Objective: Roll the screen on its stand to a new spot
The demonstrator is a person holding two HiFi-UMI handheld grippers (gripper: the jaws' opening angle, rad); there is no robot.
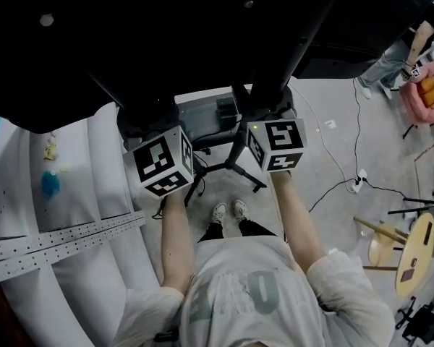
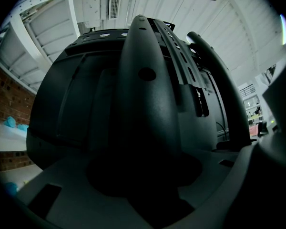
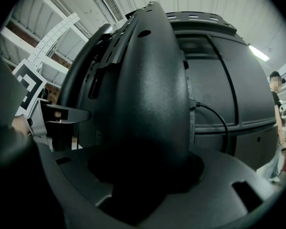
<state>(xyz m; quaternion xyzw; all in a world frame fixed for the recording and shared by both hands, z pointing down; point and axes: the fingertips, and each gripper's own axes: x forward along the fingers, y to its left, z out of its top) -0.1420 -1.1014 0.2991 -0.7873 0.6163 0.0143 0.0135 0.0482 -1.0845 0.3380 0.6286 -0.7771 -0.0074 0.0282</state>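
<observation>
Gripping one stand upright [image 2: 148,104] with left tongs [image 2: 144,173], the other upright [image 3: 152,94] with right tongs [image 3: 142,175]. Probably for rolling the screen [image 1: 130,42] straight.

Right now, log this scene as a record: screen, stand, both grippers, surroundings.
screen: large black flat screen, back toward the grippers, on black metal stand
left gripper: stand's left dark upright between its jaws; grip unclear
right gripper: stand's right dark upright between its jaws; grip unclear
cable: thin black cable plugged into screen's back
bystander: person at far right

Workshop: perforated beams [image 1: 58,241], floor cables [image 1: 333,186], brick wall [image 2: 9,104]
</observation>
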